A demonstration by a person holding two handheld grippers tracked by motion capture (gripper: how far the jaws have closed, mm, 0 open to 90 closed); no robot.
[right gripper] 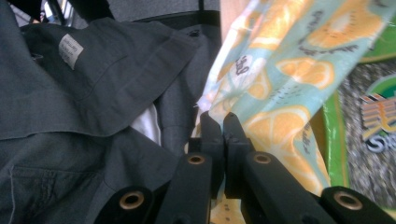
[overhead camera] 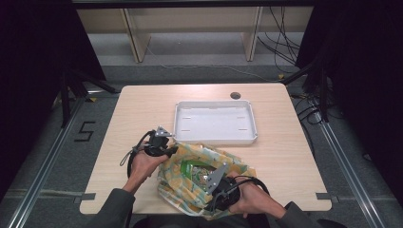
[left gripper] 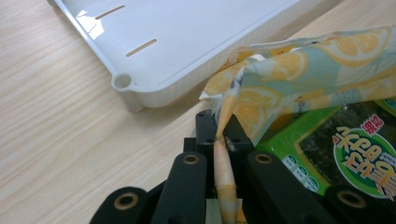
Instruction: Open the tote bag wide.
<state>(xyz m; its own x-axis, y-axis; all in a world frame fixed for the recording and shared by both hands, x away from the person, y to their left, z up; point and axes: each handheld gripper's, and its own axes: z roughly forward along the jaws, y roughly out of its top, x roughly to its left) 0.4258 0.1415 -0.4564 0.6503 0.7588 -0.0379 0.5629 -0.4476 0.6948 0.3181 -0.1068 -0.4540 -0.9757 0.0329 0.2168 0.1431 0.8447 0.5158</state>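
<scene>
**Lemon-print bag held open at two edges on a wooden bench**

A pale wooden bench point(overhead camera: 142, 109) is seen from above. A soft bag point(overhead camera: 190, 192) printed with lemon slices on light blue and yellow lies at the near edge of the bench, at about 6 o'clock in the high view. Its mouth is spread, and a green snack packet point(overhead camera: 196, 170) with dark contents is seen inside it.

The left claw point(overhead camera: 170, 151) is placed at the bag's 10 o'clock corner. In the left gripper view its jaws are closed tight on a rolled fold of the bag's rim point(left gripper: 223, 163), which is pinched between them and runs up from the jaws toward 12 o'clock.

The right claw point(overhead camera: 209, 190) is placed at the bag's near side, at about 5 o'clock of the packet. In the right gripper view its jaws are pressed together, with the edge of the printed fabric point(right gripper: 261, 93) caught at their tips; the fabric rises toward 1 o'clock, and the green packet point(right gripper: 369, 121) is seen at 3 o'clock. Grey clothing point(right gripper: 84, 93) of the person is seen at 9 o'clock in that view.

A white rectangular tray point(overhead camera: 216, 137) rests on the bench just beyond the bag, at 12 o'clock from it, its near rim just beside the fabric. In the left gripper view a rounded corner of the tray point(left gripper: 123, 81) is seen at 10 o'clock from the jaws.
</scene>
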